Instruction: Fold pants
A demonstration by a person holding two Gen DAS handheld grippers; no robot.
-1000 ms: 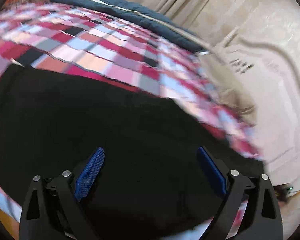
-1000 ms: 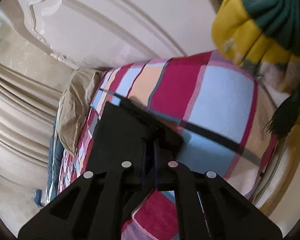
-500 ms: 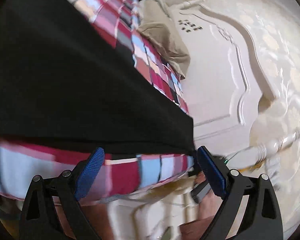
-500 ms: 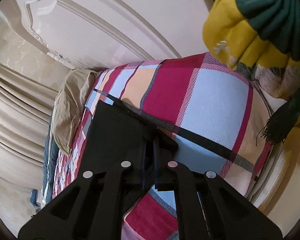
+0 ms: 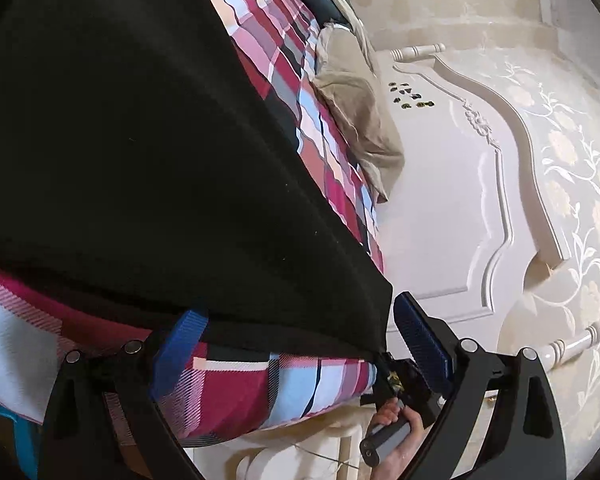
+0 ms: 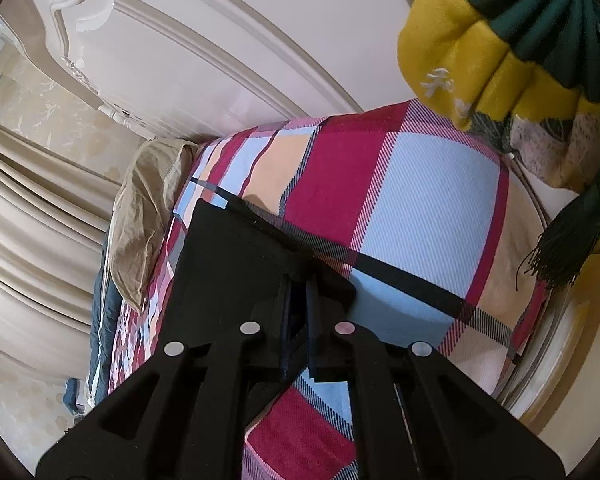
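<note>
My right gripper [image 6: 298, 316] pinches the pants [image 6: 228, 264] corner; my left gripper [image 5: 296, 344] gapes at the opposite edge. Next: clamp left, lift both.

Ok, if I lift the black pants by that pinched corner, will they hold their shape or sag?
Probably sag: the black pants lie limp and flat on the plaid bedspread, following its surface. The right gripper is shut on one corner only, so the rest would likely hang and drag. The cloth looks matte, so slipping seems unlikely. The left gripper stands open at the pants' edge.
</note>
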